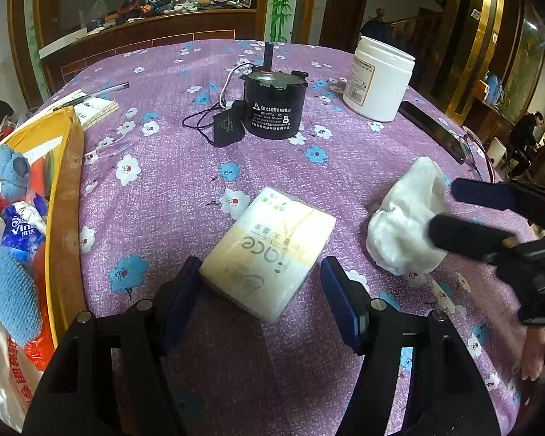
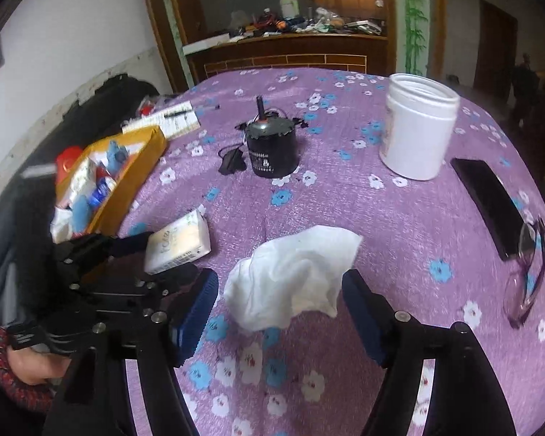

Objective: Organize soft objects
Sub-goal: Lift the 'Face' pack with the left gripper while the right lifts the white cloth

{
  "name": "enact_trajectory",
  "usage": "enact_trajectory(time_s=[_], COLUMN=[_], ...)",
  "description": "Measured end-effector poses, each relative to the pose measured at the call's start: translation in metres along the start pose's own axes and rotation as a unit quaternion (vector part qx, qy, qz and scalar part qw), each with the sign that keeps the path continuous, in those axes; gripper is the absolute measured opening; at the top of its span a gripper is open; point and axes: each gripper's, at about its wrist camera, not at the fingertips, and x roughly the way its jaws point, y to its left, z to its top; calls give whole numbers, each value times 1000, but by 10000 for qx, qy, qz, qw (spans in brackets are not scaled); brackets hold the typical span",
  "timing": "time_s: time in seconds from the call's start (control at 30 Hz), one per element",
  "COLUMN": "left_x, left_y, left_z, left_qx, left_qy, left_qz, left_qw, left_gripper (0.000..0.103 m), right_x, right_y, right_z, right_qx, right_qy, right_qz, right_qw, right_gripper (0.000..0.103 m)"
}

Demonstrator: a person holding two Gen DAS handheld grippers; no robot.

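A pack of tissues [image 1: 269, 250] lies on the purple flowered tablecloth [image 1: 207, 167], between the fingers of my left gripper [image 1: 261, 279], which is open around its near end. A crumpled white cloth [image 2: 294, 272] lies to its right; my right gripper [image 2: 279, 290] is open with its fingers on either side of it. In the left wrist view the cloth [image 1: 403, 225] and the right gripper [image 1: 450, 207] show at the right. In the right wrist view the tissue pack [image 2: 180, 243] and the left gripper [image 2: 156, 254] show at the left.
A yellow box [image 1: 69, 189] holding blue soft items and packets stands at the left edge. A black motor [image 1: 272, 105] with a cable, a white jar [image 1: 379, 80], a black phone [image 1: 432, 130], glasses [image 2: 527, 276] and a notebook [image 1: 94, 107] are on the table.
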Motion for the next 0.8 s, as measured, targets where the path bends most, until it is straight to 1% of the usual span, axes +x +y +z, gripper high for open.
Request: enact_trajectory(time_s=[0.07, 0.17, 0.2, 0.23, 0.27, 0.3, 0.33, 0.37, 0.43, 0.57, 0.63, 0.7, 0.73, 0.8], left_x=[1, 2, 2, 1, 0, 0, -1, -1, -2, -6, -6, -5, -4, -4], left_y=[0, -1, 0, 2, 4, 6, 8, 8, 6, 2, 2, 1, 1, 0], left_z=[0, 1, 1, 1, 1, 1, 1, 1, 1, 1, 1, 2, 2, 2], left_qx=[2, 22, 10, -49, -107, -169, -200, -207, -155, -77, -65, -56, -47, -26], left_qy=[18, 30, 18, -28, -54, -59, -87, -105, -122, -231, -228, -201, -193, -175], left_qz=[1, 59, 34, -60, -90, -85, -58, -75, -87, -58, -51, -52, -49, -46], left_qw=[10000, 10000, 10000, 10000, 9999, 9998, 9997, 9997, 9998, 9997, 9997, 9998, 9998, 9998], left_gripper=[75, 75, 75, 75, 72, 64, 61, 60, 59, 59, 59, 59, 59, 59], right_x=[12, 22, 24, 25, 26, 28, 30, 30, 29, 20, 18, 20, 21, 22], right_y=[2, -2, -5, -7, -9, -10, -10, -10, -10, -16, -17, -16, -15, -14], right_z=[0, -2, -4, -5, -5, -6, -6, -7, -7, -6, -6, -5, -5, -6], right_qx=[-108, -68, -9, 59, 101, 108, 119, 133, 157, 309, 346, 318, 301, 276], right_qy=[100, 164, 167, 161, 168, 210, 238, 211, 137, -109, -141, -113, -81, -45], right_qz=[-142, -253, -203, -125, -74, -14, 36, 43, 79, 221, 262, 254, 249, 237], right_qw=[9998, 9995, 9997, 9998, 9998, 9997, 9996, 9997, 9998, 9992, 9990, 9991, 9992, 9993], right_gripper=[73, 73, 72, 63, 55, 36, 25, 25, 20, 20, 20, 20, 24, 25])
